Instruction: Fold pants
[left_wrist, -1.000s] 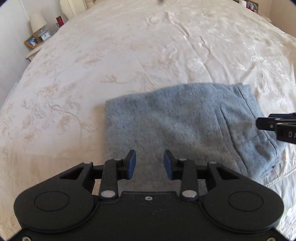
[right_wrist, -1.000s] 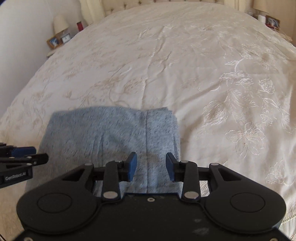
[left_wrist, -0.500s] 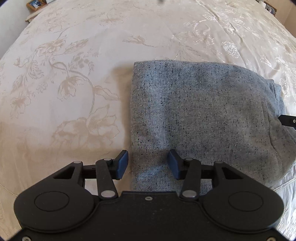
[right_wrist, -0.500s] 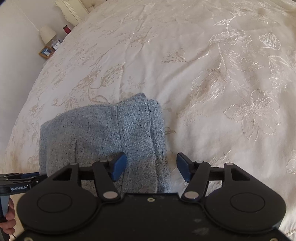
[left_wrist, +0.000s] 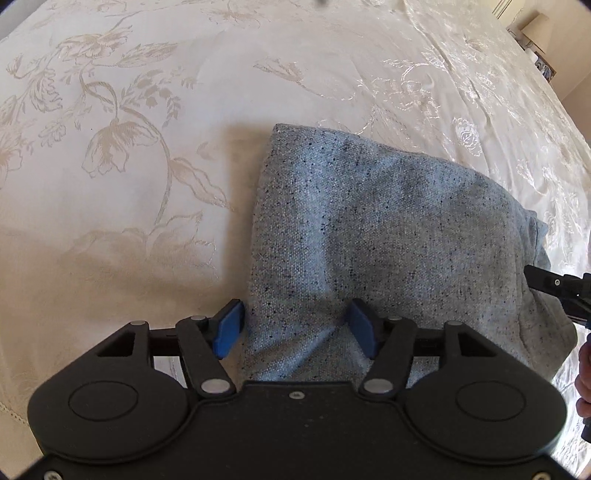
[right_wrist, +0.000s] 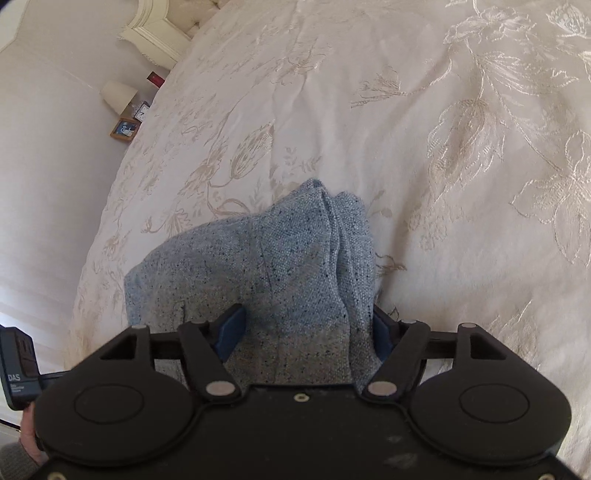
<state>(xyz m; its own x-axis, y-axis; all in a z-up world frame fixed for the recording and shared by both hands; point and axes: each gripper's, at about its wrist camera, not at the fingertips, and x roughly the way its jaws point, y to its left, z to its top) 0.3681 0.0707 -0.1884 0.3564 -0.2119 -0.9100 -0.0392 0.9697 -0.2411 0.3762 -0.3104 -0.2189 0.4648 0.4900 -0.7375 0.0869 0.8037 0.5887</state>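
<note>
1. Left wrist view: the left gripper (left_wrist: 295, 332) has dropped closer over the last second. Its jaws, spread wide, now straddle the near left corner of the folded pants (left_wrist: 388, 236) on the bedspread (left_wrist: 110, 166).
2. Right wrist view: the right gripper (right_wrist: 306, 332) has likewise closed in, wide open around the right corner where the layers stack. Both look ready to pinch for another fold.
</note>
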